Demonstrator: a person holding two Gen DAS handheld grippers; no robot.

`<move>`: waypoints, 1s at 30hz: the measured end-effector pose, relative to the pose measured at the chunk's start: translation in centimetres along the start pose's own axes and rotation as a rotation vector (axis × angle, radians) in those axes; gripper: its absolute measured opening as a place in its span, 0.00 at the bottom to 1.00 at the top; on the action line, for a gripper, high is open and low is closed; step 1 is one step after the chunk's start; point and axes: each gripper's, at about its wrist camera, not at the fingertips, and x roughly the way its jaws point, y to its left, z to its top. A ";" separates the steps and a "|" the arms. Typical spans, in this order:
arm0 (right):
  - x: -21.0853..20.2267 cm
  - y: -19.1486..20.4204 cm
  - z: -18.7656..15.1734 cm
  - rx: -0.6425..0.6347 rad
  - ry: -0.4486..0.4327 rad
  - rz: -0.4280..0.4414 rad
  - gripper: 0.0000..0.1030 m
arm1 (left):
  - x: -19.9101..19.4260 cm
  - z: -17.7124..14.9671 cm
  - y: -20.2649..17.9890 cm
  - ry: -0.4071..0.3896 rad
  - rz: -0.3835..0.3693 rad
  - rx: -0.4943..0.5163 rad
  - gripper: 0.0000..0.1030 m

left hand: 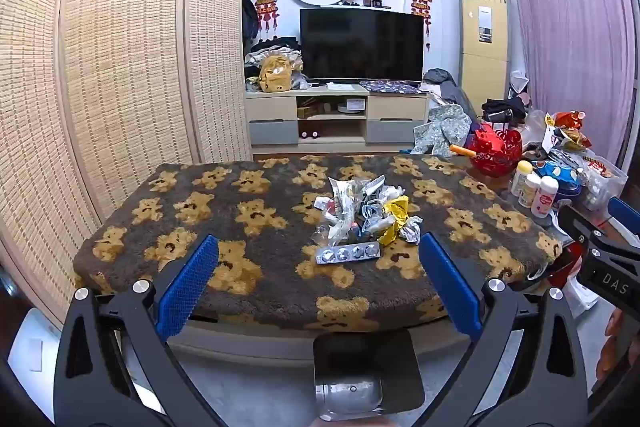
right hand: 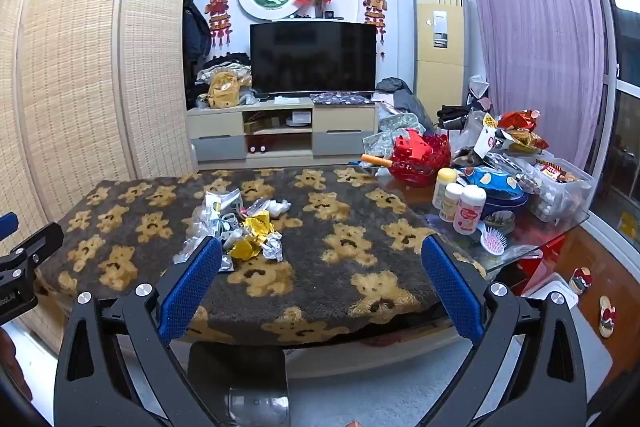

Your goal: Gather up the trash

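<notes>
A pile of trash point(left hand: 362, 213) lies on the bear-patterned blanket point(left hand: 224, 211) covering the table: clear plastic wrappers, a crumpled yellow wrapper point(left hand: 394, 217), foil, and a silver blister pack point(left hand: 347, 253) at the near side. The pile also shows in the right wrist view point(right hand: 240, 223). My left gripper point(left hand: 318, 247) is open and empty, held before the table's near edge, facing the pile. My right gripper point(right hand: 320, 249) is open and empty, with the pile beside its left finger point(right hand: 188, 291).
A dark bin point(left hand: 368, 371) stands on the floor below the table's near edge, also in the right wrist view point(right hand: 240, 383). A red basket point(right hand: 420, 157), bottles point(right hand: 460, 199), a blue tin and snack packs crowd the table's right end. A woven folding screen point(left hand: 120, 47) stands left.
</notes>
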 end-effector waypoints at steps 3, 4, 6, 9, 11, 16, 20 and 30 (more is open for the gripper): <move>0.0 0.2 0.1 -0.004 -0.001 0.002 0.97 | 0.0 0.0 0.0 -0.003 0.001 -0.002 0.92; -0.1 0.3 0.1 -0.005 -0.001 0.003 0.97 | 0.0 0.0 0.0 -0.002 0.002 -0.002 0.92; 0.0 0.3 0.0 -0.006 -0.002 0.004 0.97 | 0.0 0.0 0.0 -0.002 0.003 -0.004 0.92; -0.1 0.0 0.1 -0.003 -0.005 0.004 0.97 | -0.1 0.0 -0.2 -0.003 0.003 -0.006 0.92; 0.0 0.7 0.1 -0.023 0.002 -0.003 0.97 | -0.1 0.0 0.0 -0.003 -0.001 -0.013 0.92; -0.1 0.4 0.1 -0.020 0.001 -0.001 0.97 | -0.1 0.0 0.1 -0.002 -0.001 -0.017 0.92; -0.1 0.2 0.1 -0.017 -0.002 0.000 0.97 | -0.1 0.0 0.2 -0.001 -0.001 -0.021 0.92; -0.2 0.3 0.1 -0.017 0.000 0.000 0.97 | -0.2 0.1 0.5 -0.002 -0.002 -0.023 0.92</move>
